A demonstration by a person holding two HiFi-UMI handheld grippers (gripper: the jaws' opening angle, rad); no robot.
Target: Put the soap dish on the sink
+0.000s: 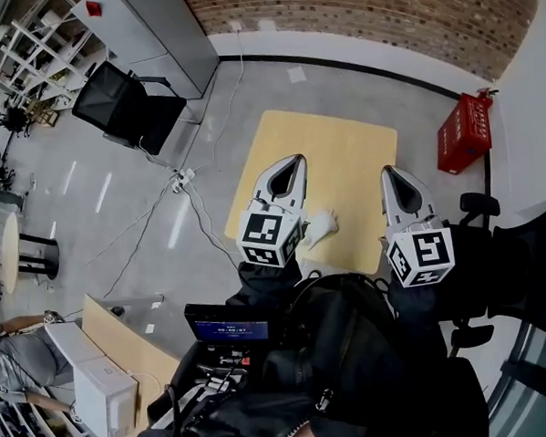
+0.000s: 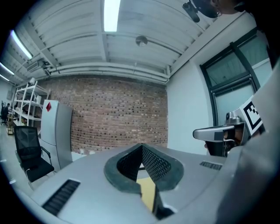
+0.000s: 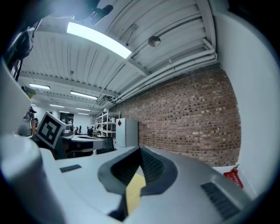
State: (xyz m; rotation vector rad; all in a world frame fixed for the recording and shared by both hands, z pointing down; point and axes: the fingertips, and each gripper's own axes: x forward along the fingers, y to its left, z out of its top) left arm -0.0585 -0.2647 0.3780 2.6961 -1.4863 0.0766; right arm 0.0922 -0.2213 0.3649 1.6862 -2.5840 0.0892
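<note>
Both grippers are held up level over a light wooden table [image 1: 342, 141]. My left gripper [image 1: 295, 159] is shut with nothing between its tips; in its own view the left gripper [image 2: 142, 146] points at a brick wall. My right gripper [image 1: 388, 170] is also shut and empty, and in its own view the right gripper [image 3: 141, 149] faces the same wall. A small white object [image 1: 321, 227], possibly the soap dish, lies on the table just right of the left gripper's marker cube [image 1: 272, 238]. No sink is in view.
A red crate [image 1: 463, 132] stands on the floor right of the table. A black office chair [image 1: 126, 106] sits at the far left, with a power strip [image 1: 181, 179] and cables on the floor. A small dark screen [image 1: 228, 327] and the person's dark clothing fill the bottom.
</note>
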